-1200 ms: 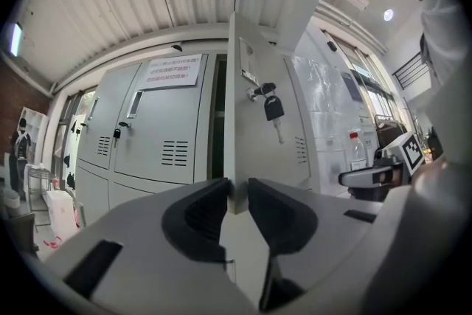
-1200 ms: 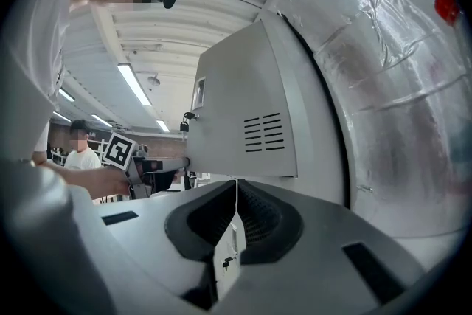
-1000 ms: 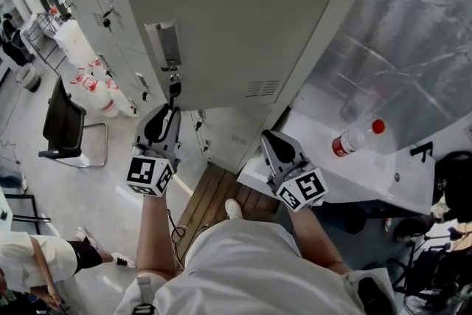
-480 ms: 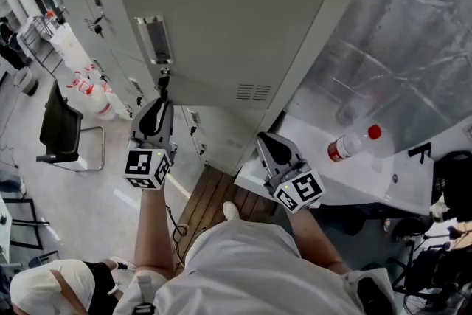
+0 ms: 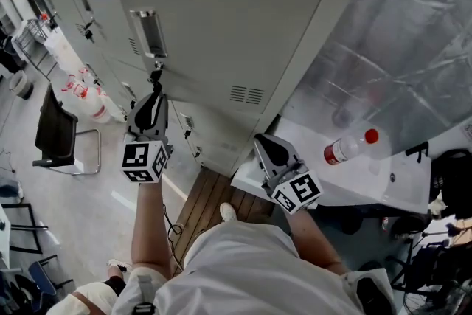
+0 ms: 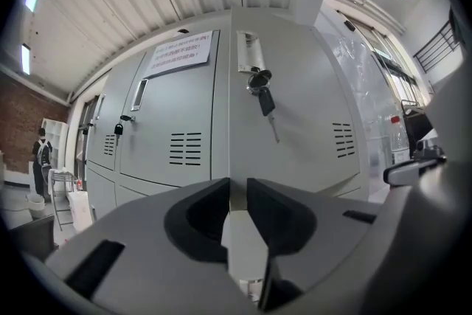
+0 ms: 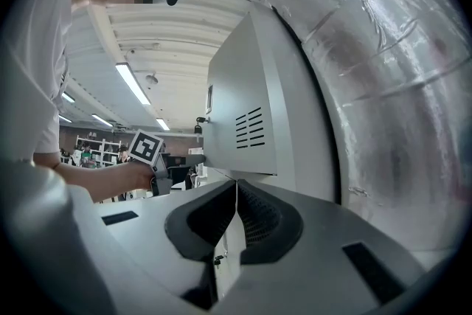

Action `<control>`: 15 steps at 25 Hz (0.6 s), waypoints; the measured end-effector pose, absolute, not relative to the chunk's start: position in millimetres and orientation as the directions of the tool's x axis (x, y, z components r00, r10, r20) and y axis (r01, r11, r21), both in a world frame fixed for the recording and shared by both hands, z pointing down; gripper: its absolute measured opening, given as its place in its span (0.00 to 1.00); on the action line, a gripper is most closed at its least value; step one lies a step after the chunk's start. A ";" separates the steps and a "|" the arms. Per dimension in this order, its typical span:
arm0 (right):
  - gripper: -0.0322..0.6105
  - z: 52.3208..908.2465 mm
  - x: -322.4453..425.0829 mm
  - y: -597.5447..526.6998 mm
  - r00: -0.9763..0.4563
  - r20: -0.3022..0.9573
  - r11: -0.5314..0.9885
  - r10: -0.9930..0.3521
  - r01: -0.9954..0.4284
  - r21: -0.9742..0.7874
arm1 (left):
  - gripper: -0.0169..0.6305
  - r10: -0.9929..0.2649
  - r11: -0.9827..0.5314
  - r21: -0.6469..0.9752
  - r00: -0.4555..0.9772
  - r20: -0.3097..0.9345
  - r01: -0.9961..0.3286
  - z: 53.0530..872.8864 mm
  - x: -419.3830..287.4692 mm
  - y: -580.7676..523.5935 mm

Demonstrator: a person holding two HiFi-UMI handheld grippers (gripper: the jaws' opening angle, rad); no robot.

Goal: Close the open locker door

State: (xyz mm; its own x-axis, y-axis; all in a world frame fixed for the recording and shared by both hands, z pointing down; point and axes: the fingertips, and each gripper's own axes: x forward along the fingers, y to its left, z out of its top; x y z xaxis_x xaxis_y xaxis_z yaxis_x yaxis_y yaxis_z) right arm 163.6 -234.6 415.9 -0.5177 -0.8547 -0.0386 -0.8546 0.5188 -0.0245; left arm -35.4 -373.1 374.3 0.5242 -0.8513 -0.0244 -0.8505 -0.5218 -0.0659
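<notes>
The grey locker door [image 5: 236, 4] fills the top of the head view, with a recessed handle [image 5: 147, 33] and a key [image 5: 155, 74] hanging from its lock. My left gripper [image 5: 153, 98] points up at the door just below the key. In the left gripper view the door [image 6: 302, 99] and key [image 6: 262, 96] stand beyond the left gripper [image 6: 237, 192], whose jaws keep a narrow gap with nothing between them. My right gripper [image 5: 264, 142] hangs lower right, away from the door; in its own view the right gripper [image 7: 234, 192] is shut and empty.
Neighbouring lockers [image 6: 169, 114] run to the left of the door. A red-capped bottle [image 5: 346, 147] lies on a white table [image 5: 369, 181] at the right, under a plastic-covered wall [image 5: 398, 48]. A black chair [image 5: 55, 136] stands at the left.
The door's handle and key have shifted left in the head view, and my left gripper has followed, staying just under the key. A person at lower left has walked almost out of view.
</notes>
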 end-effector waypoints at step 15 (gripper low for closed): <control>0.08 419.1 168.2 -249.7 -0.544 -0.037 0.545 -0.838 -0.836 -0.054 | 0.08 -0.878 -0.477 -0.090 0.479 0.001 -0.874 374.0 -23.7 -405.0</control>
State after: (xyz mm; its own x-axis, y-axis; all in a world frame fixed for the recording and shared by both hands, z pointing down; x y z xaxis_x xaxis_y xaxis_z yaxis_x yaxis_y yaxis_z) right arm 168.2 -249.7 419.1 -0.5442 -0.8381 -0.0367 -0.8364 0.5455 -0.0541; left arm -23.7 -405.0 374.0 0.4786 -0.8780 0.0009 -0.8745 -0.4767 -0.0895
